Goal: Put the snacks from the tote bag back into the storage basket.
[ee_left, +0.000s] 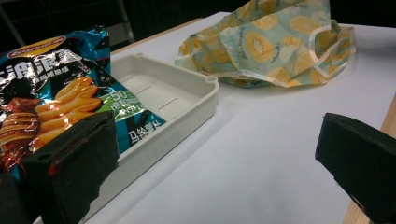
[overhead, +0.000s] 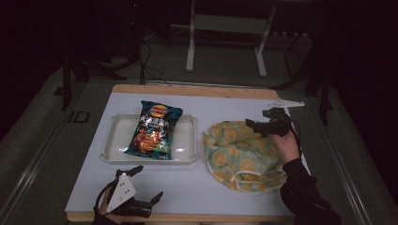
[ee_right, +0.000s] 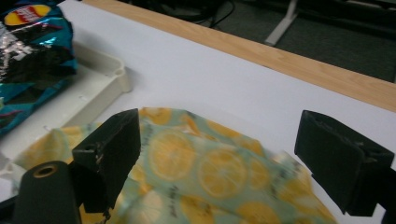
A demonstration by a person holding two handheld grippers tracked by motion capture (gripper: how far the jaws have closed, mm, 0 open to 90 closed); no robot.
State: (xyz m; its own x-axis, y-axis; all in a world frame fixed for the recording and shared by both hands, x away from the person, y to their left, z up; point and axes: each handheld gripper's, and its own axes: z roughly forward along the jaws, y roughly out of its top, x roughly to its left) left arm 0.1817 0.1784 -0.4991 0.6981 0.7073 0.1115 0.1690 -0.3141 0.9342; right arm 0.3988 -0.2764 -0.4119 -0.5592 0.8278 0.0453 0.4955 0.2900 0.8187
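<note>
A blue chip bag [overhead: 154,130] [ee_left: 51,102] [ee_right: 28,51] lies in a shallow white tray [overhead: 185,140] [ee_left: 187,93] [ee_right: 100,86] at the table's left centre. A crumpled lemon-print cloth bag [overhead: 239,157] [ee_left: 271,44] [ee_right: 210,172] lies on the white table to the tray's right. My right gripper [overhead: 267,123] [ee_right: 219,158] hovers open over the cloth bag's far right edge, nothing between its jaws. My left gripper [overhead: 145,185] [ee_left: 215,158] rests open near the front left edge, facing the tray, holding nothing.
The white tabletop [overhead: 197,187] has a wooden rim [overhead: 187,89] [ee_right: 299,60] along its far side. A metal stand [overhead: 225,28] and cables [overhead: 148,56] sit on the dark floor beyond. Bare table lies between the tray and the front edge.
</note>
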